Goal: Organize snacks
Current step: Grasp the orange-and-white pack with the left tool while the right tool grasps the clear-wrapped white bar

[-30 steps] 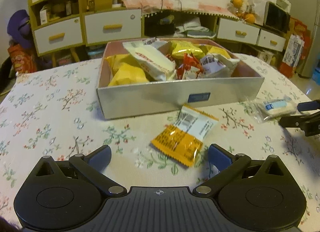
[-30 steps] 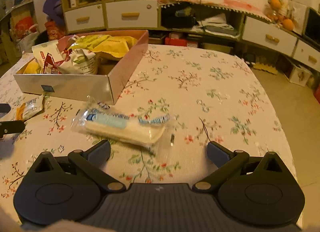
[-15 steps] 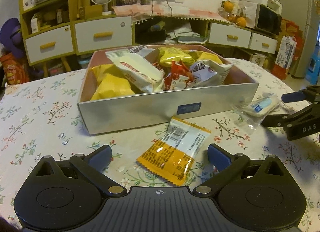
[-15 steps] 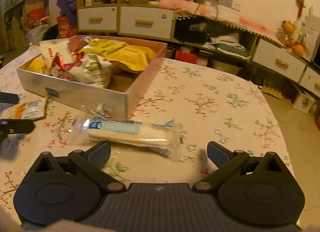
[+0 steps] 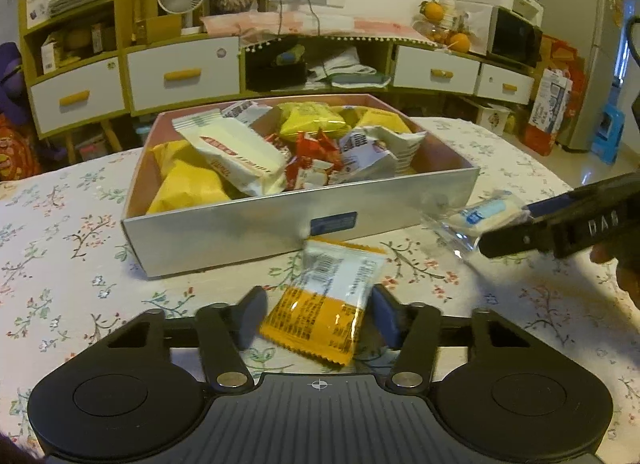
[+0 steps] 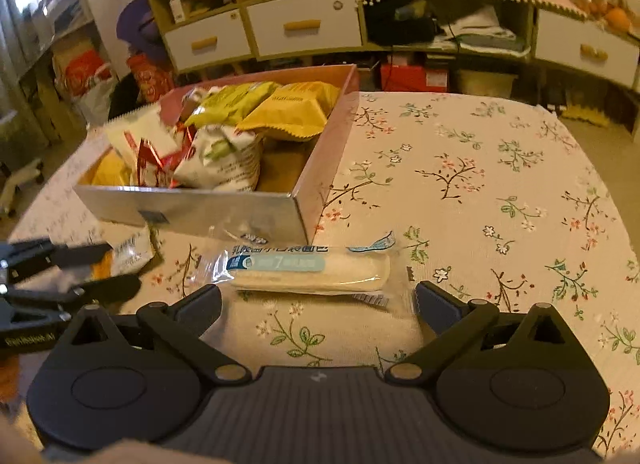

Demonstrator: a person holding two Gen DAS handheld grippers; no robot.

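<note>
Closing around an orange-and-white snack packet near the silver box, the left gripper narrows its jaws, while the right gripper stays spread wide behind a clear-wrapped bread stick

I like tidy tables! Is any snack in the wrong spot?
Yes, two. An orange and white packet and a clear-wrapped bread stick lie on the tablecloth in front of the box, where the other snacks are piled.
</note>
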